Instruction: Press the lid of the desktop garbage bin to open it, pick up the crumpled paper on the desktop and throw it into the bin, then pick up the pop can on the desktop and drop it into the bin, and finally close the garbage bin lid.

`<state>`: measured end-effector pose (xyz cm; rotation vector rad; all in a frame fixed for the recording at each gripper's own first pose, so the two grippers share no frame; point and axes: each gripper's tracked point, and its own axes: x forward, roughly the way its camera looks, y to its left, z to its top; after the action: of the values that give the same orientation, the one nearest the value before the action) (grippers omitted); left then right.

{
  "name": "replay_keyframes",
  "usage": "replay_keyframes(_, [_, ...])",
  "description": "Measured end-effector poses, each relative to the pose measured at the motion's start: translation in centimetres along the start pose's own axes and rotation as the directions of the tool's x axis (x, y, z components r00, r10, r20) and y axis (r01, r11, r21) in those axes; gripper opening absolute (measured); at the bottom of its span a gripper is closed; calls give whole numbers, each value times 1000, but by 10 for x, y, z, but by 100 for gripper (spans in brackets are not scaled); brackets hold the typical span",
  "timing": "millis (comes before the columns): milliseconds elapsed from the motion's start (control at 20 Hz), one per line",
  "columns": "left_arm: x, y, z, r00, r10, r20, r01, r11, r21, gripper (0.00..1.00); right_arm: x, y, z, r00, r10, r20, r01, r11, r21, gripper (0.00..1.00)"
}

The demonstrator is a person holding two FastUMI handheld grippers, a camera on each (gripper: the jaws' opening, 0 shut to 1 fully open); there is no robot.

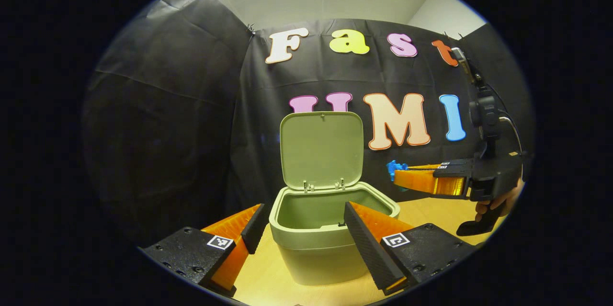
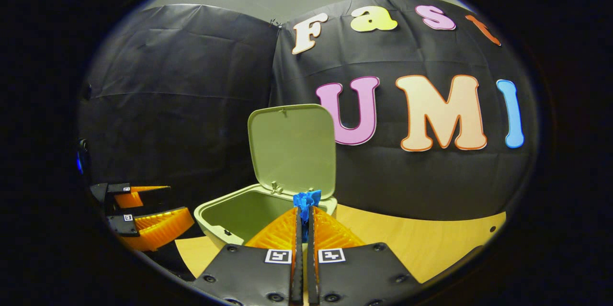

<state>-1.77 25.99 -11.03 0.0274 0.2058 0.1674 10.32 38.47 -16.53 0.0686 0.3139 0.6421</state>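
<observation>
The bin [image 1: 320,243] stands on the worktop [image 1: 431,212], close before the cloth wall [image 1: 191,119] at the worktop's rear edge. Its lid [image 1: 321,150] stands upright behind the opening, hinged at the bin's rear rim.

In the left gripper view, the left tongs [image 1: 299,236] sit before the bin, one finger on each side of its front. The right tongs [image 1: 407,176] hang above the worktop to the right of the bin, near its rear right corner, with the crumpled paper [image 1: 396,168] at their tips.

In the right gripper view, the paper [image 2: 306,200] sits between the fingertips just before the bin's near rim [image 2: 218,222], and the left tongs [image 2: 158,212] lie left of the bin.
</observation>
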Motion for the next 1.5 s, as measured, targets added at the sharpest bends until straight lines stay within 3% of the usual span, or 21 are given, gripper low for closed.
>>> replay_keyframes(150, [1, 9, -4, 1000, 2, -5, -2, 1000, 4, 97, 15, 28, -5, 997, 77, 1, -77, 997, 11, 10])
replay_keyframes(200, [2, 12, -4, 1000, 5, -4, -5, 1000, 5, 97, 14, 34, -6, 996, 92, 3, -92, 996, 12, 39])
replay_keyframes(300, [4, 13, -4, 1000, 2, -4, -2, 1000, 2, 96, 9, 28, -1, 998, 53, 32, -52, 998, -33, 96])
replay_keyframes(550, [7, -3, 10, 999, -26, 35, 27, 999, -20, 96, -22, 3, 27, 991, -25, 131, 43, 990, -135, 98])
replay_keyframes(900, [2, -62, 20, 992, -107, 62, 107, 994, -2, 99, -85, -66, 35, 975, -163, 150, 179, 979, -99, 98])
replay_keyframes(1250, [-10, -140, 15, 976, -210, 50, 211, 977, -15, 97, -169, -149, 33, 940, -309, 143, 323, 942, -90, 100])
replay_keyframes(1500, [-22, -197, -1, 961, -276, 22, 276, 961, -13, 99, -236, -209, 24, 901, -417, 124, 426, 903, -57, 98])
